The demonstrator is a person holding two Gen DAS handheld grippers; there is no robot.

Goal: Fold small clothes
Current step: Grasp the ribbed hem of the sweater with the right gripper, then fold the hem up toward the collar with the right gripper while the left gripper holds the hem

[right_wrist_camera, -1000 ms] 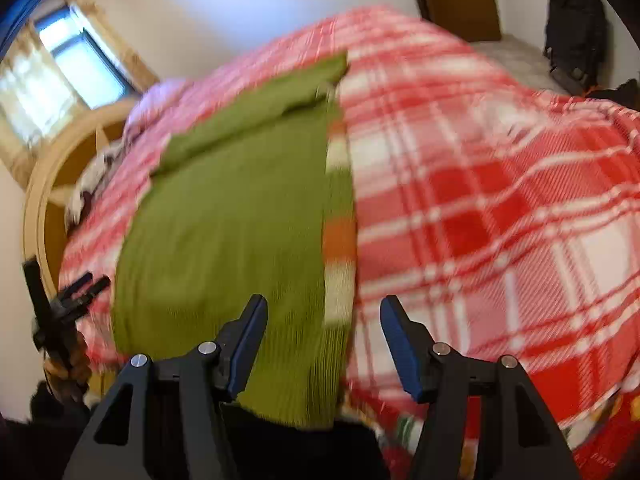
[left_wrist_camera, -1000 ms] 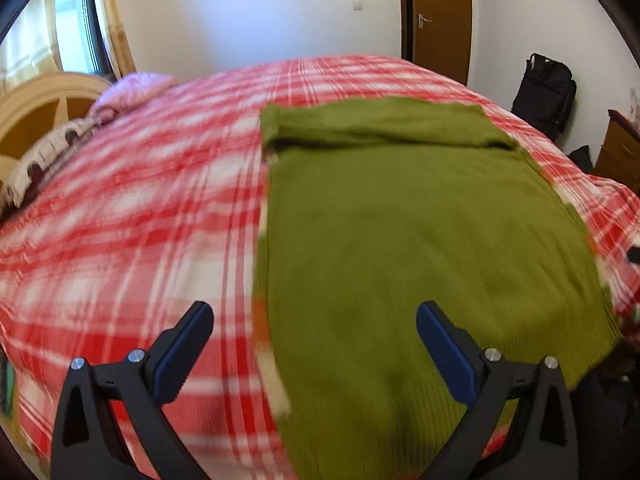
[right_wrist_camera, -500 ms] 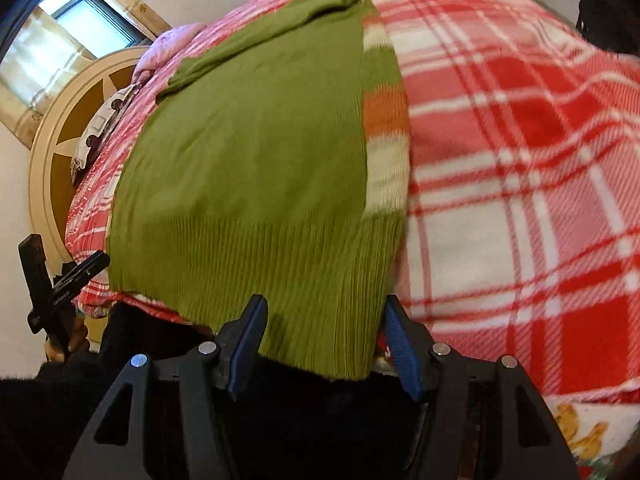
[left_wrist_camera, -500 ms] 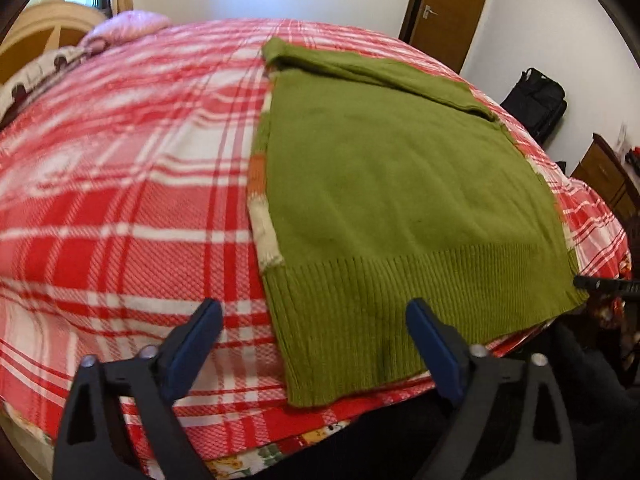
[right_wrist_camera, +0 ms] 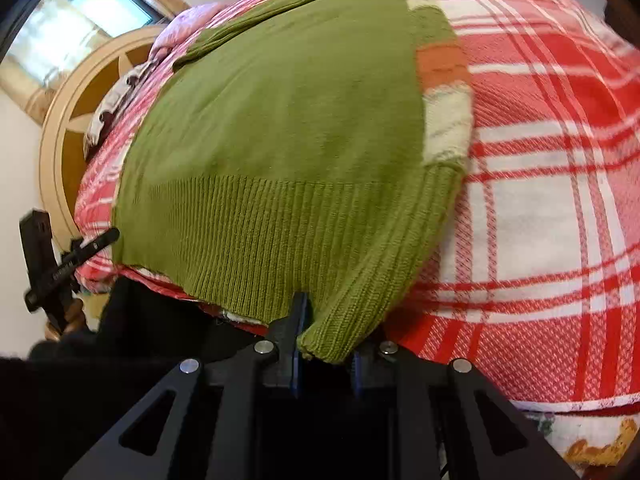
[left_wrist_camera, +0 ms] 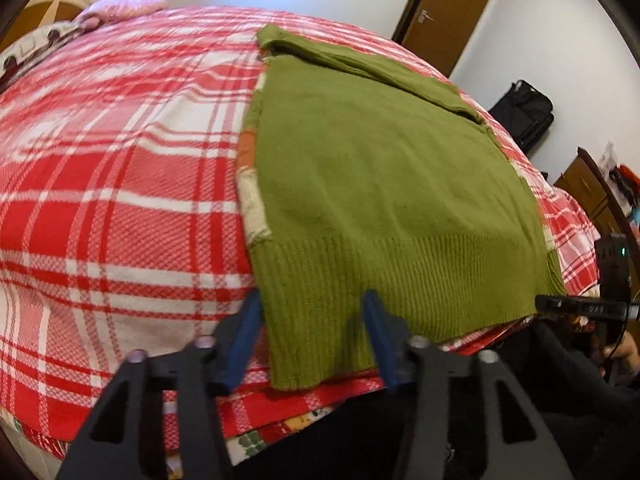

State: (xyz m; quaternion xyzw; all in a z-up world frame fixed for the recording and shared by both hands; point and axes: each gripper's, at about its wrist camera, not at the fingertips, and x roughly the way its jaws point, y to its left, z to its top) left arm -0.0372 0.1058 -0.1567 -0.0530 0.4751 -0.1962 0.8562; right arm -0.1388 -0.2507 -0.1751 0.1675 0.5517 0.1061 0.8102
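Observation:
A green knit sweater lies flat on the bed, its ribbed hem at the near edge and its sleeves folded in; orange and cream stripes show along its sides. My left gripper is partly closed around the hem's left corner, its blue fingers on either side of the cloth with a gap left. In the right wrist view the sweater fills the middle. My right gripper is shut on the hem's right corner, which bunches between its jaws.
The bed has a red and white plaid cover, also in the right wrist view. A wooden headboard and pink pillow lie at the far end. A black bag and a brown door stand beyond.
Both grippers have dropped to the sweater's hem at the bed edge. The right closed on the right corner. The left narrowed around the left corner.

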